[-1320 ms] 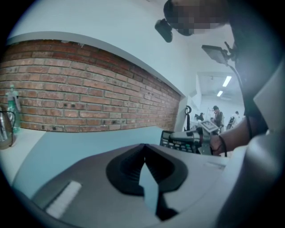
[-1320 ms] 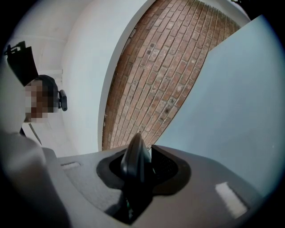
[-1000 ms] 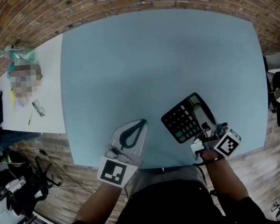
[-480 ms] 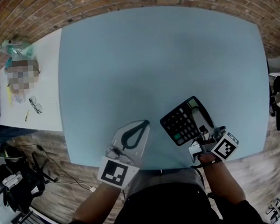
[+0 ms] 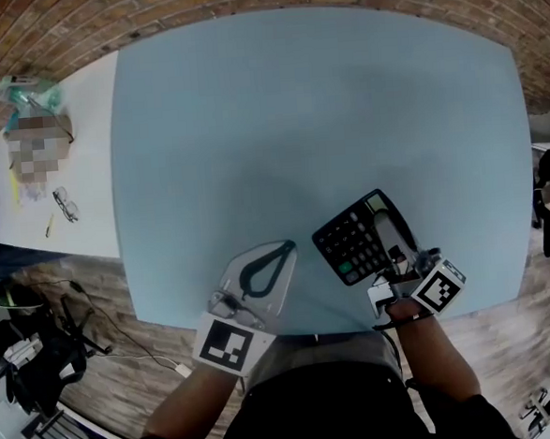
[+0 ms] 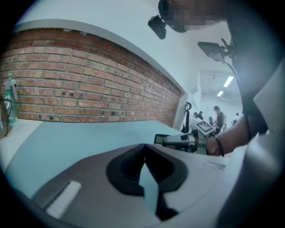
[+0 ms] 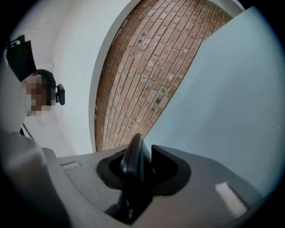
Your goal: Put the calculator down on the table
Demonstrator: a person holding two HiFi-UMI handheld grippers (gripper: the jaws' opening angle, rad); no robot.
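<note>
Black plastic calculator (image 5: 354,241), with a grey display and one green key, is over the near right part of the pale blue table (image 5: 296,118). The right gripper (image 5: 397,255) has it clamped by one edge between its jaws. Whether it touches the tabletop cannot be told. The left gripper (image 5: 279,253) is at the table's near edge, towards the middle. Its jaws meet at the tips with nothing between them.
</note>
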